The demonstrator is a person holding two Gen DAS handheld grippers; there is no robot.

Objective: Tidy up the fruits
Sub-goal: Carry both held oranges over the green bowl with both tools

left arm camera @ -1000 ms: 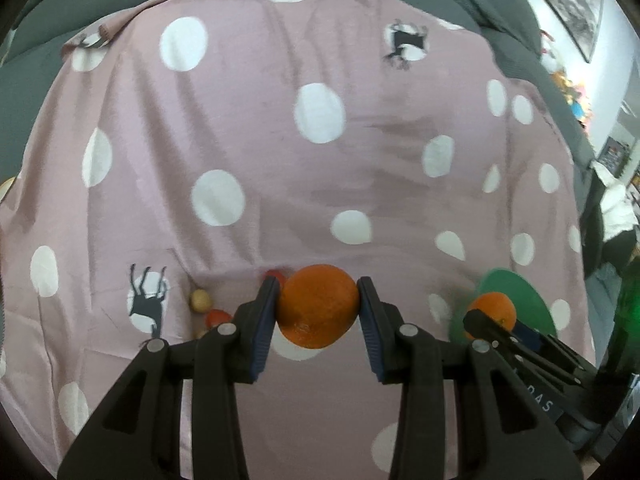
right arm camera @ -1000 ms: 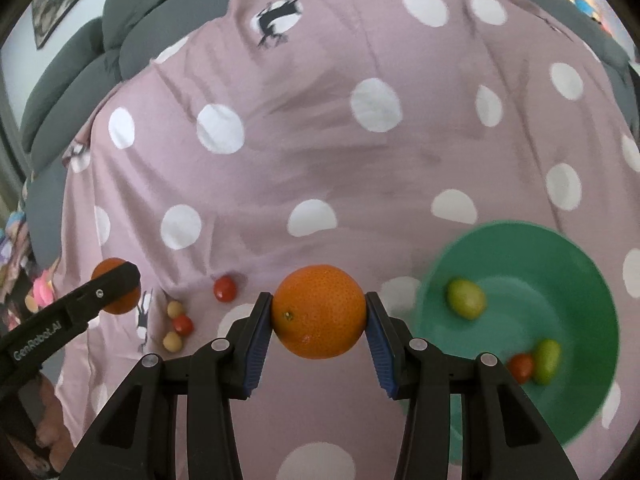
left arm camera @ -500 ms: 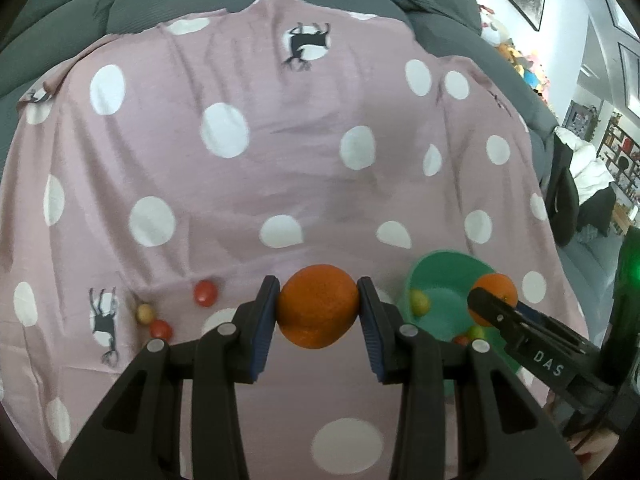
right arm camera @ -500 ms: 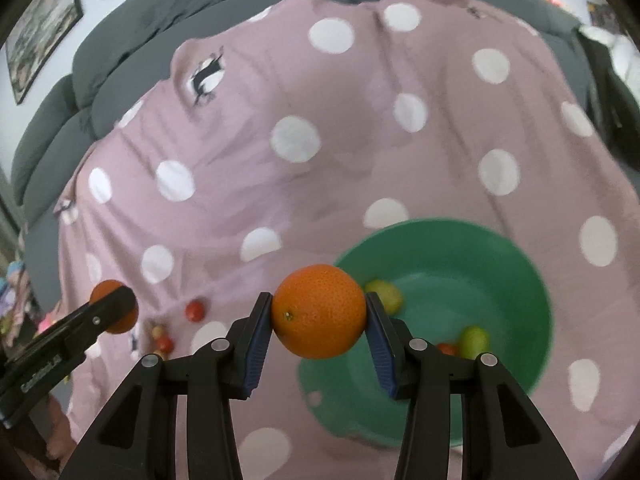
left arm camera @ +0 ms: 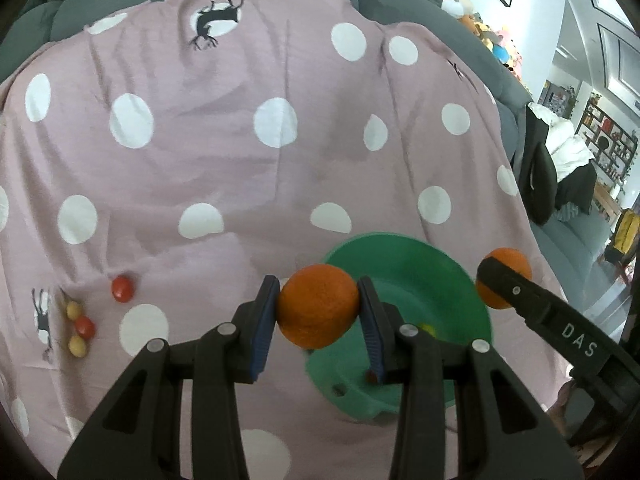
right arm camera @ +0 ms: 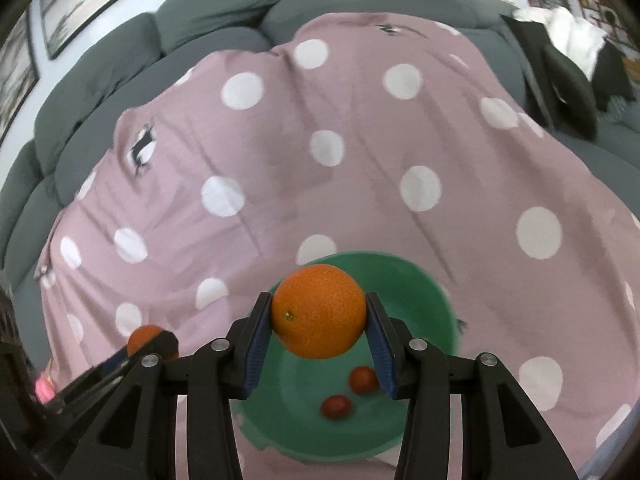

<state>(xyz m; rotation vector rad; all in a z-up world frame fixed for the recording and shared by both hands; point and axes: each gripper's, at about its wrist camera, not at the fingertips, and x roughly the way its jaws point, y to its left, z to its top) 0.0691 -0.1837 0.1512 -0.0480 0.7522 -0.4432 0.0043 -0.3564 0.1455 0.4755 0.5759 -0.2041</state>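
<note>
My left gripper is shut on an orange, held above the left edge of the green bowl. My right gripper is shut on a second orange, held over the same green bowl. Two small red fruits lie in the bowl. In the left wrist view the right gripper's orange shows at the right. In the right wrist view the left gripper's orange shows at the lower left. A red cherry tomato and small red and yellow fruits lie on the cloth at the left.
A pink cloth with white dots covers the surface. Grey sofa cushions rise behind it. A dark chair with clothes stands off the right edge.
Both grippers have moved right with their oranges. The bowl now lies under the right gripper and partly under the left one.
</note>
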